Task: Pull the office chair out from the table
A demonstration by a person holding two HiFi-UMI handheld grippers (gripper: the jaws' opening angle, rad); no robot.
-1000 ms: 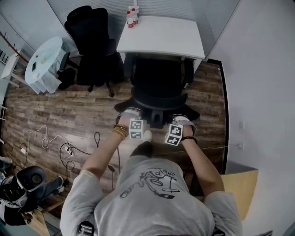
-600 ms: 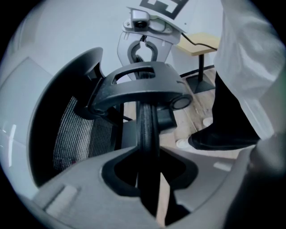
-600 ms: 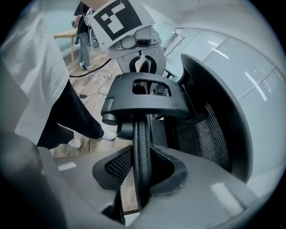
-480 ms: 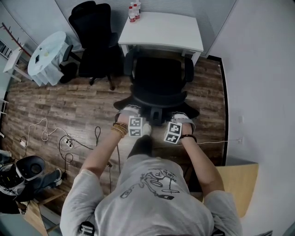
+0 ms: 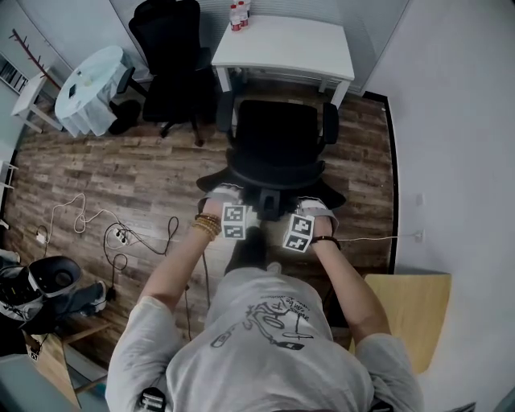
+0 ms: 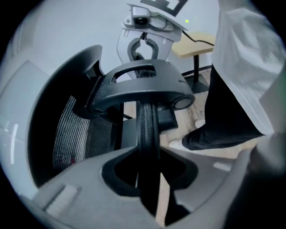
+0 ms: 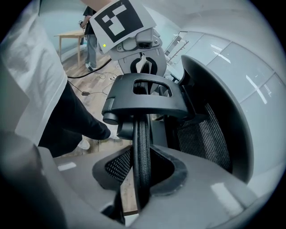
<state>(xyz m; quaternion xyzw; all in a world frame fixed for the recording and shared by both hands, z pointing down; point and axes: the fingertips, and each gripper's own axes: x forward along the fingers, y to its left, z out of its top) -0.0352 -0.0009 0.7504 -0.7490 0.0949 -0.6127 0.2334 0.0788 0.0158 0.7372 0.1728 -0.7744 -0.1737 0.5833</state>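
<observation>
Black mesh-back office chair (image 5: 278, 141) stands on brown wood-plank floor (image 5: 121, 173), facing the white rectangular surface (image 5: 286, 44). Its seat front sits near the surface's front edge, and the backrest is towards the person.

Left tool (image 5: 229, 195) is clamped on the top rim of the backrest, left of centre. In the left gripper view (image 6: 147, 167) the thin black rim runs straight between both jaws, and they press on it. Right tool (image 5: 317, 208) is clamped on the same rim, right of centre, with the same hold showing in the right gripper view (image 7: 142, 174). Black plastic headrest bracket (image 6: 138, 85) sits on the rim between the two tools.

Red-and-white bottles (image 5: 239, 12) stand at the surface's far left corner. Second black office chair (image 5: 169, 56) is left of the surface, with a round table with white cloth (image 5: 92, 84) further left. Loose cables (image 5: 121, 237) lie on the floor at left. Light wooden table (image 5: 410, 310) is at lower right.
</observation>
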